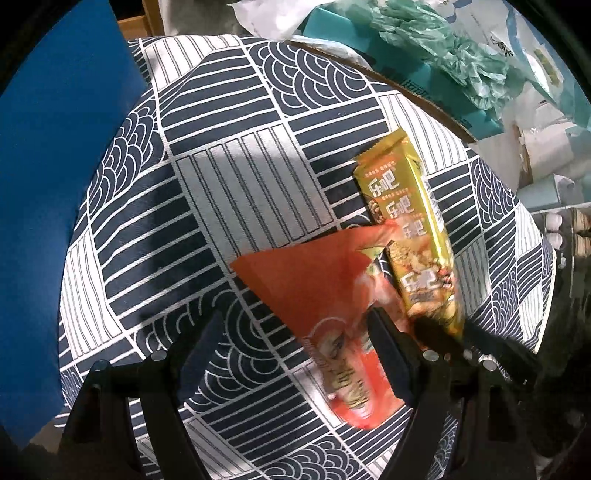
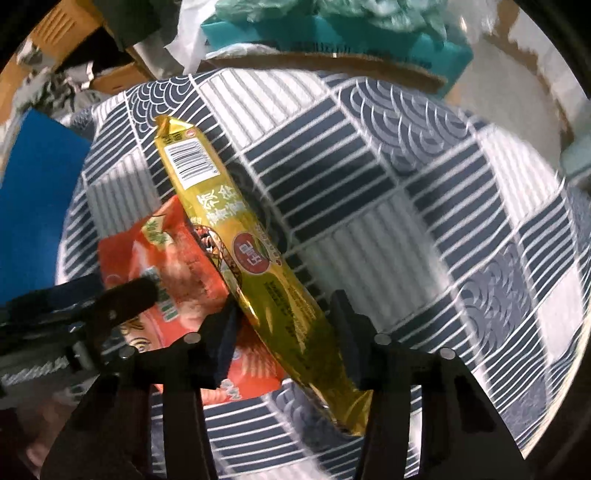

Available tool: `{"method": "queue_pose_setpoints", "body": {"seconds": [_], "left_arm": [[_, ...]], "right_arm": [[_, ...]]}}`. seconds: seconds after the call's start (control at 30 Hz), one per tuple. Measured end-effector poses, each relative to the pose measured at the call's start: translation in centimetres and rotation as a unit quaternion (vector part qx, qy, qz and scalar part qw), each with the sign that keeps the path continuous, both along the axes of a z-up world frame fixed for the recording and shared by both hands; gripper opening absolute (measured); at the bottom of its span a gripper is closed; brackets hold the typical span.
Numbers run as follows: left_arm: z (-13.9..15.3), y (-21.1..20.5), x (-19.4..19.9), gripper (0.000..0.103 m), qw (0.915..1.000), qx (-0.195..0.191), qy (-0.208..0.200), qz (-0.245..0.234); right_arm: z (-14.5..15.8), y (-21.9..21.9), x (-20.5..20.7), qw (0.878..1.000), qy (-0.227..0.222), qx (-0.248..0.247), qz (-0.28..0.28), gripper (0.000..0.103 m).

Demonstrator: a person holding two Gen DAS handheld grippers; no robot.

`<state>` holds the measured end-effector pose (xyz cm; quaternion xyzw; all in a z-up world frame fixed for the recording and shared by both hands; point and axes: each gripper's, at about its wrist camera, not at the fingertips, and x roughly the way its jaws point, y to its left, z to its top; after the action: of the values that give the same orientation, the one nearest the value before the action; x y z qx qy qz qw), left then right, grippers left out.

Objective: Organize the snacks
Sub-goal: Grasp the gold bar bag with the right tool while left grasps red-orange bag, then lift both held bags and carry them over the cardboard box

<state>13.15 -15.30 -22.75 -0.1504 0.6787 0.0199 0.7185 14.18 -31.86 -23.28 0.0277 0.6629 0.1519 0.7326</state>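
Observation:
A long gold snack pack (image 2: 258,258) lies slantwise on the round table's patterned cloth (image 2: 424,206). My right gripper (image 2: 286,310) is shut on its near half, a pad against each side. An orange snack bag (image 1: 314,288) lies beside the gold snack pack (image 1: 406,221), which overlaps one of its edges. My left gripper (image 1: 295,325) stands open over the orange bag (image 2: 177,273): its right finger is above the bag and its left finger is off over bare cloth. One of its fingers (image 2: 129,295) shows dark across the bag in the right wrist view.
A blue panel (image 1: 55,184) stands past the table's left edge. Behind the table sit a cardboard box (image 1: 424,96), teal boxes (image 2: 332,33) and a crumpled green plastic bag (image 1: 443,48). The cloth to the left and far side is bare.

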Motion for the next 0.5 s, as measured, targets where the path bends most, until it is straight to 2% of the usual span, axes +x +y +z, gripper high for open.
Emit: {"method": "queue_pose_setpoints", "body": {"seconds": [0.13,0.2,0.43,0.5], "left_arm": [[-0.2,0.4,-0.1,0.082,0.9999,-0.005,0.002,-0.01],[-0.2,0.3,-0.5,0.082,0.9997,-0.005,0.003,-0.023],[-0.2,-0.6,-1.5,0.082,0.9979,0.0,-0.004,-0.064],[-0.2,-0.7,-1.5,0.082,0.9978,-0.003,-0.003,-0.066]], "right_arm": [[-0.1,1.0,-1.9,0.998,0.032,0.043,-0.013,0.035],[0.0,2.0,-3.0,0.998,0.039,0.047,-0.009,0.031],[0.8,3.6,-5.0,1.0,0.007,0.007,-0.021,0.027],[1.0,3.3,-5.4,0.999,-0.004,-0.027,-0.027,0.027]]}}
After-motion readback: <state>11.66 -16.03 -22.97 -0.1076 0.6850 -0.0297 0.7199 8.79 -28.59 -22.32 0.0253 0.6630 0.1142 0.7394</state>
